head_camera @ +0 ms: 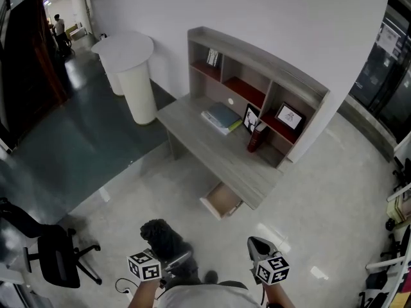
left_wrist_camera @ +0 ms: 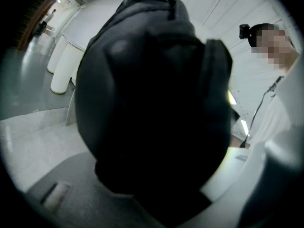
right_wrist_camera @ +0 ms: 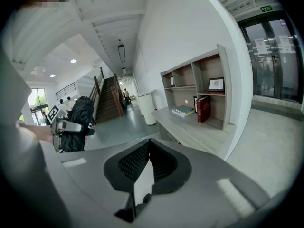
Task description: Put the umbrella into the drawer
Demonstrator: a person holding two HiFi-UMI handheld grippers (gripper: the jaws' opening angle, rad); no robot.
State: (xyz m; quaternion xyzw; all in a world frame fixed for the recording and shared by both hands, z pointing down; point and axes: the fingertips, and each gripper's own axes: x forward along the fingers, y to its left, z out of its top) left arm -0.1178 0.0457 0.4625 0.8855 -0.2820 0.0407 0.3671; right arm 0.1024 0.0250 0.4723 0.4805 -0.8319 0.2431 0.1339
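Observation:
A black folded umbrella [head_camera: 164, 237] hangs in my left gripper [head_camera: 174, 260], whose jaws are shut on it; in the left gripper view the umbrella [left_wrist_camera: 152, 103] fills nearly the whole picture and hides the fingertips. The right gripper view shows the umbrella [right_wrist_camera: 78, 122] off to the left. My right gripper [head_camera: 259, 248] is beside it, shut, with its black pads meeting at the tip [right_wrist_camera: 148, 142] and nothing between them. Ahead stands a grey desk [head_camera: 212, 149] with one drawer [head_camera: 221, 202] pulled open under its near edge. Both grippers are well short of the drawer.
A shelf unit [head_camera: 257, 76] on the desk holds a red book [head_camera: 257, 136] and picture frames. A stack of books [head_camera: 221, 117] lies on the desktop. A white round pedestal [head_camera: 135, 76] stands left of the desk, and a black office chair [head_camera: 54, 255] at lower left.

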